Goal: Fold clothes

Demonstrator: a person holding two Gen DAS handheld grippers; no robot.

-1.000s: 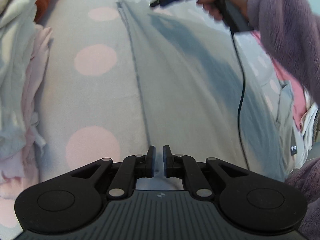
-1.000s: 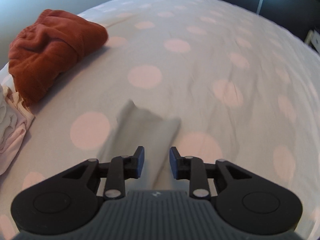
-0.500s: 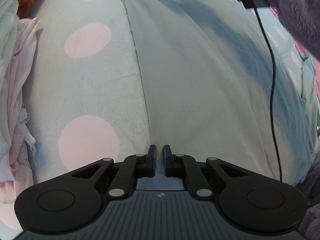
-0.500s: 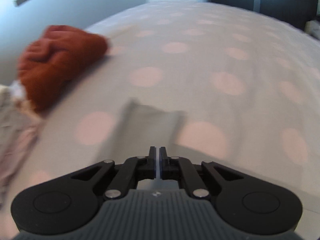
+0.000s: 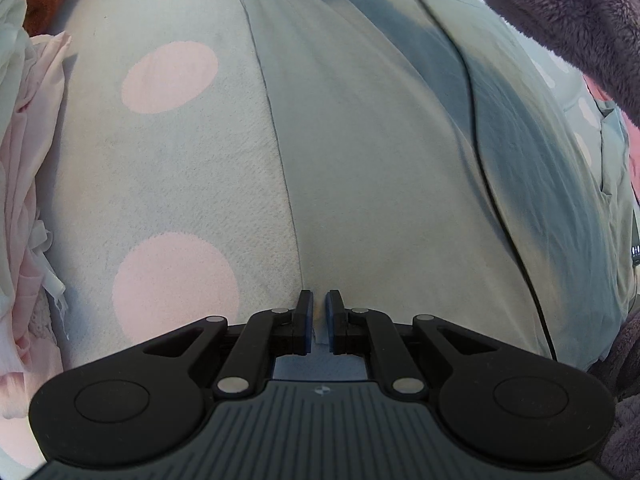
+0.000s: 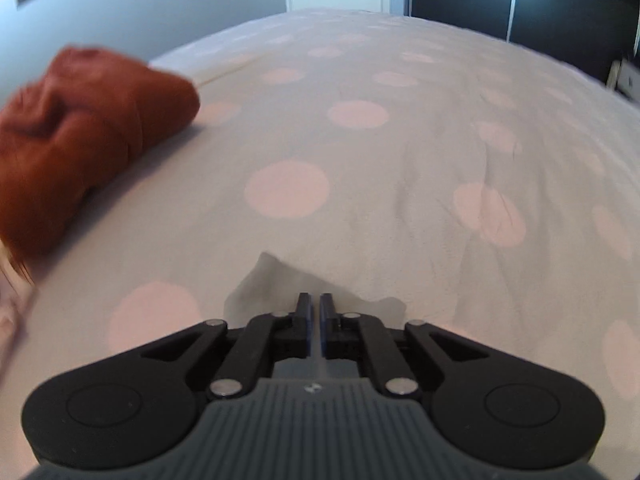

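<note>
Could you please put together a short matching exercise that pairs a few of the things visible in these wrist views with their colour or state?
Things:
1. grey garment
2. bed cover
3. rust-coloured garment
4. sleeve

Descriptions:
A. bunched up at the far left of the bed
B. fuzzy purple, at the upper right of the left wrist view
C. pale with pink dots
D. spread flat, with an edge pinched by the left gripper

Pairs: 1-D, 2-C, 3-A, 4-B
</note>
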